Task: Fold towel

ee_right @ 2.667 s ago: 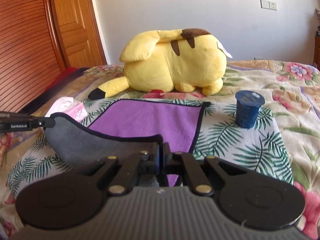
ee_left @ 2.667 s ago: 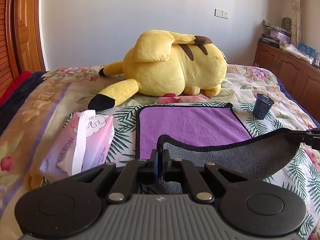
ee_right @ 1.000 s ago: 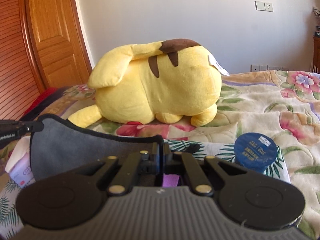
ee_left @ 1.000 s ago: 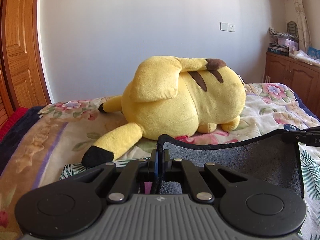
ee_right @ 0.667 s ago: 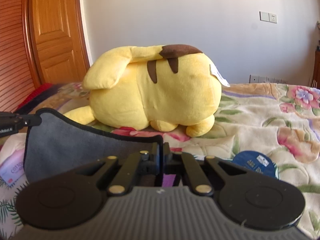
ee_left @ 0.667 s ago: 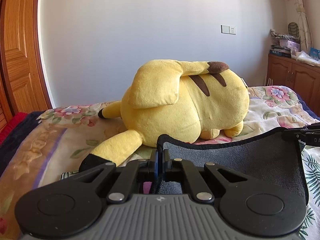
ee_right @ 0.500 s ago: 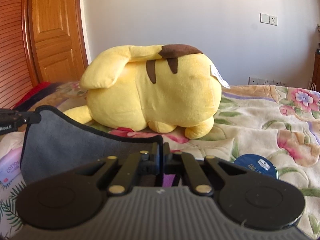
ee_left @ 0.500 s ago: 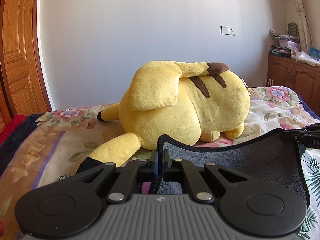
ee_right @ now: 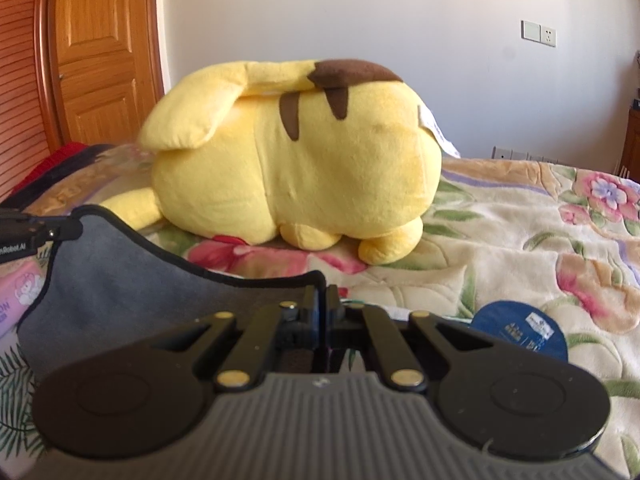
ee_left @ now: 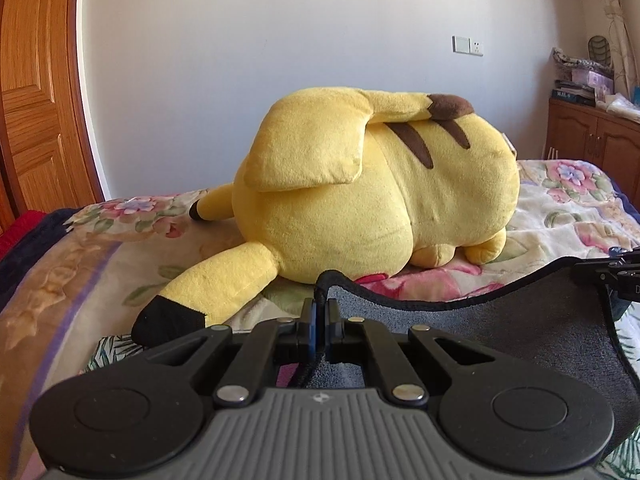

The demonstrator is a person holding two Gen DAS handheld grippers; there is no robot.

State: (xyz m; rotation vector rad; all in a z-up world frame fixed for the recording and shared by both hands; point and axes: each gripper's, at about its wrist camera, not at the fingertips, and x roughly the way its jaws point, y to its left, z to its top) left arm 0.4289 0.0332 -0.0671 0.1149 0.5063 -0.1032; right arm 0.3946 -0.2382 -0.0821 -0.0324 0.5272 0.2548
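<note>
The towel (ee_left: 500, 320) is grey on the side facing me, with a black hem and a purple other face. It hangs stretched between my two grippers over the bed. My left gripper (ee_left: 320, 304) is shut on its left corner. My right gripper (ee_right: 322, 300) is shut on its right corner. The towel also shows in the right wrist view (ee_right: 132, 276). Each gripper's tip appears at the edge of the other's view, the right one (ee_left: 600, 272) and the left one (ee_right: 48, 232). The towel's lower part is hidden behind the gripper bodies.
A big yellow plush toy (ee_left: 360, 196) lies on the floral bedspread (ee_right: 520, 232) just beyond the towel. A dark blue cup (ee_right: 520, 332) stands to the right, a pink tissue pack (ee_right: 16, 296) to the left. Wooden door left, cabinet (ee_left: 592, 144) right.
Both grippers have carried the towel's near edge forward and up toward the plush toy. The purple face that lay open on the bed is now hidden behind the grey side.
</note>
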